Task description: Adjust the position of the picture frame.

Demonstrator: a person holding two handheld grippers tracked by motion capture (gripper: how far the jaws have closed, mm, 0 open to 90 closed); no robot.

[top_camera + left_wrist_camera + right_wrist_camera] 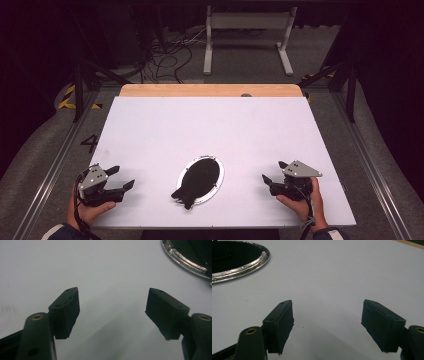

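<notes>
An oval silver plate (218,175) lies on the white table near its front middle, and a black fish-shaped thing (196,181) rests on it with its tail hanging over the front rim. My left gripper (123,178) hovers left of the plate, open, nothing between its jaws. Right of the plate my right gripper (275,171) is open and empty too. In the left gripper view my left gripper (113,302) faces bare table, with the plate's rim (185,261) at the top right. The right gripper view has my right gripper (327,306) over bare table and the plate rim (249,266) at the top left.
The white board (210,125) covers a wooden table whose far edge (210,90) shows as a tan strip. Beyond it stand a white metal frame (247,35) and loose cables (165,57) on the floor. Metal rails run along both sides.
</notes>
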